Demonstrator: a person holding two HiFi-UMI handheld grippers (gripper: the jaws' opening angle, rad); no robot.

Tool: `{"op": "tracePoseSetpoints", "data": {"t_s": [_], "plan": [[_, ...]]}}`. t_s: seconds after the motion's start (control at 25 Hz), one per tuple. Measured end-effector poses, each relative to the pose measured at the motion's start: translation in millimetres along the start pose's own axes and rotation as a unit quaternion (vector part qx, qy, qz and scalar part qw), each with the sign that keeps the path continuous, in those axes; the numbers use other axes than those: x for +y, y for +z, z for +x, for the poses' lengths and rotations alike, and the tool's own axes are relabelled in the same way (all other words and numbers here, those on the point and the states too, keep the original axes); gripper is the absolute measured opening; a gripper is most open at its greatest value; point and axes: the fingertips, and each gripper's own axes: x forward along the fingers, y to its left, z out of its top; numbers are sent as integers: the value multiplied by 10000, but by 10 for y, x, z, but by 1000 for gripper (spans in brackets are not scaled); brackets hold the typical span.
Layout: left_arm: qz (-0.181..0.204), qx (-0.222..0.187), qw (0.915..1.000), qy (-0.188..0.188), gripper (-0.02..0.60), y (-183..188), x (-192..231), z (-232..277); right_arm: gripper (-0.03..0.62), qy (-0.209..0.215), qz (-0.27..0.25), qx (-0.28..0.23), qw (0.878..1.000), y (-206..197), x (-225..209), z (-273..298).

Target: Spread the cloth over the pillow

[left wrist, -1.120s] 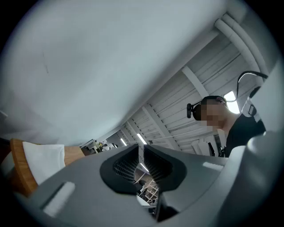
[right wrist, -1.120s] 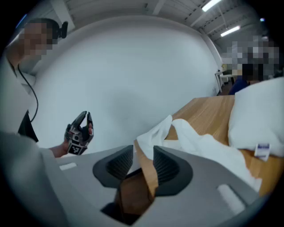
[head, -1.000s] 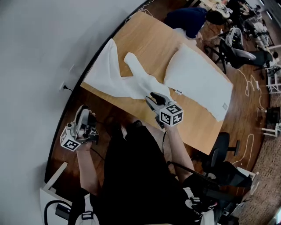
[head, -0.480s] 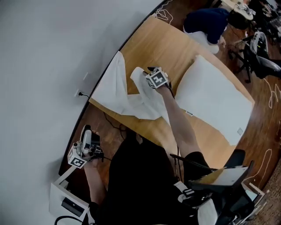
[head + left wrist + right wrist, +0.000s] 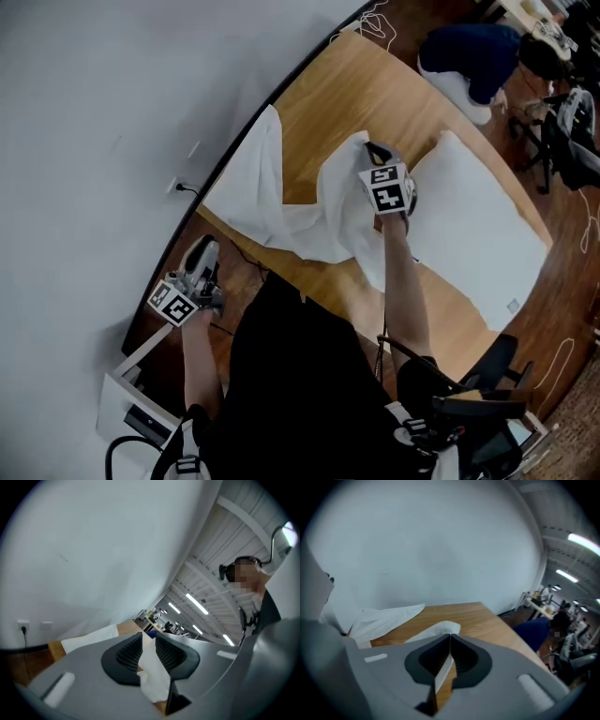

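- Head view: the cloth (image 5: 253, 187) is seen crumpled on the table (image 5: 366, 94), and the pillow (image 5: 478, 239) beside it is not yet covered. The right gripper (image 5: 375, 155) is set on a raised fold of the cloth next to the pillow, probably so that this edge can be drawn across. The left gripper (image 5: 202, 255) is held off the table's near edge, and nothing is touched by it.
- Left gripper view: the jaws are seen a little apart and empty. The cloth (image 5: 152, 677) is only glimpsed through the gap, lying further off on the table.
- Right gripper view: the jaws have just been closed and are pressed together on a thin fold of cloth (image 5: 445, 672). The rest is seen lying on the wood behind.
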Motion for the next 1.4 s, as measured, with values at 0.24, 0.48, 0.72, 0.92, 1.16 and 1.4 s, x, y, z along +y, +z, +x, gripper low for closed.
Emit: {"op": "tracePoseSetpoints", "data": {"t_s": [0.24, 0.48, 0.72, 0.92, 1.16, 1.4], "plan": [[1363, 1138, 9840, 155, 99, 220, 877, 1276, 11, -1757, 536, -559, 9814, 272, -909, -1535], [2611, 2861, 9219, 126, 155, -6, 1661, 2684, 11, -2175, 546, -355, 9739, 82, -869, -2126], [2181, 3824, 8968, -433, 198, -262, 2053, 3520, 11, -2048, 475, -131, 9776, -17, -592, -2182], [1746, 4203, 8880, -651, 81, -490, 2148, 3666, 11, -2062, 613, -86, 9765, -121, -573, -2223], [1192, 1827, 9696, -1107, 11, 979, 1826, 2934, 11, -2271, 1149, -452, 9660, 75, -584, -2515], [1230, -390, 9736, -1885, 11, 2327, 992, 1949, 11, -3515, 981, -1076, 9248, -171, -878, -3855]]}}
